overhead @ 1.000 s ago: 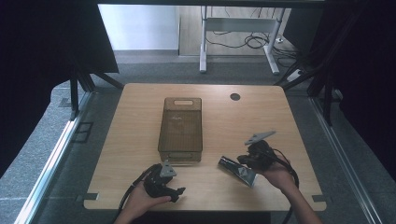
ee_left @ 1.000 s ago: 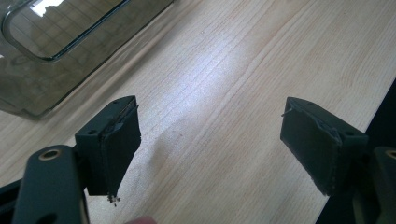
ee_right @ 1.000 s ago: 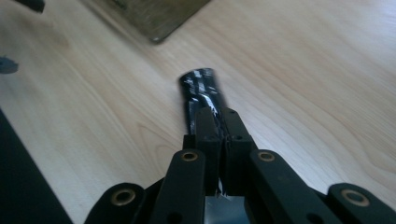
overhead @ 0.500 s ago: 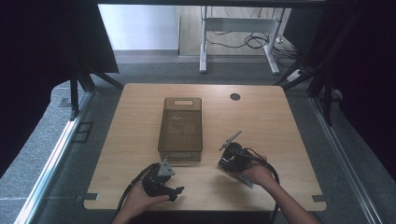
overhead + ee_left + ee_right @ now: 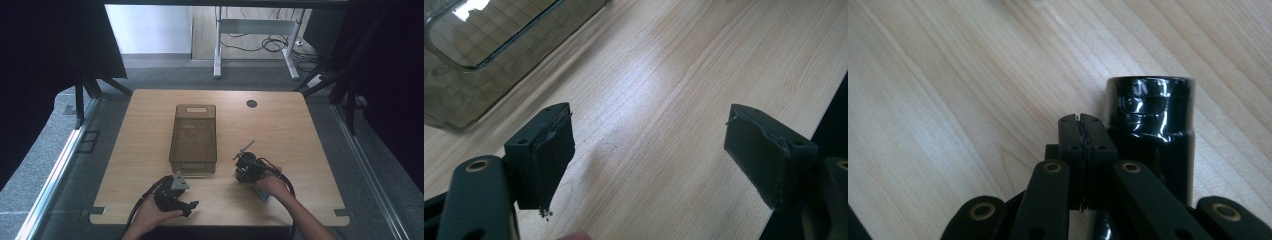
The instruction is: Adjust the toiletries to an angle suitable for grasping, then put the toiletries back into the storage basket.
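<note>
My left gripper rests near the table's front edge, below the near end of the bin, with a hand around it. In the left gripper view its jaws stand wide open over bare wood with nothing between them. My right gripper is low over the table just right of the bin's near corner, held from the lower right. In the right gripper view its jaws are pressed together with nothing between them. A glossy black tape-wrapped cylinder stands close beside them on the right.
A brown see-through bin lies lengthwise in the middle of the wooden table; its near corner shows in the left gripper view. A dark round grommet sits at the back. Bare wood lies left and right of the bin.
My right gripper has come left and down, from the table's right part to just beside the bin's near right corner. The left gripper has stayed put.
</note>
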A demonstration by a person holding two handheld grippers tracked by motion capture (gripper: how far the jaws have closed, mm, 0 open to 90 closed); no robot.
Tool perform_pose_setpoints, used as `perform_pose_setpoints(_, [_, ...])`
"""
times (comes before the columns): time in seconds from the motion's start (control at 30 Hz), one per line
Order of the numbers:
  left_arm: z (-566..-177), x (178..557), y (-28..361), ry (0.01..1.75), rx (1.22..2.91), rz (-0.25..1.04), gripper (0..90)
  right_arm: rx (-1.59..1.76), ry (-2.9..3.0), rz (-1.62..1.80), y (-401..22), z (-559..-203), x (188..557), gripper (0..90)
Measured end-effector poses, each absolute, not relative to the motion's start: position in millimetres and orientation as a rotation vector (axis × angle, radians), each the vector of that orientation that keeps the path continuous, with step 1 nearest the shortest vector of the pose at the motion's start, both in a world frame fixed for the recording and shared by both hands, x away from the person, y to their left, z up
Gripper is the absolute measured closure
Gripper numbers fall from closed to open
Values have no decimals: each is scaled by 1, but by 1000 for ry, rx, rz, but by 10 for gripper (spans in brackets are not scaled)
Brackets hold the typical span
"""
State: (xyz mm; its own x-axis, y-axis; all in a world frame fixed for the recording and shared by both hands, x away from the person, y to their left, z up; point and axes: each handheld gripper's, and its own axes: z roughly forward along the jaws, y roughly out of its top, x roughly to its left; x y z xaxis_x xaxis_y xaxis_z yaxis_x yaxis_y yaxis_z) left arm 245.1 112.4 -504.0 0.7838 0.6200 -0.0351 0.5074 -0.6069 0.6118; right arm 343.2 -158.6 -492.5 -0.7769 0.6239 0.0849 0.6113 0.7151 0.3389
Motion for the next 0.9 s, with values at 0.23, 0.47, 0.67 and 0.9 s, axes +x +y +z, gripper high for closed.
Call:
perform_pose_setpoints(0.23, [-503,245,113,837,2353,242,202,1069,2852,569,-161,-492,347,884])
perform_pose_setpoints(0.47, [-502,243,111,827,2356,241,202,1090,2837,656,-166,-484,342,827])
perform_pose_setpoints(0.67, [-502,242,110,828,2357,229,202,1140,2696,735,-177,-475,329,543])
perform_pose_setpoints(0.9, [-502,243,109,825,2355,228,202,1201,2597,740,-190,-466,315,379])
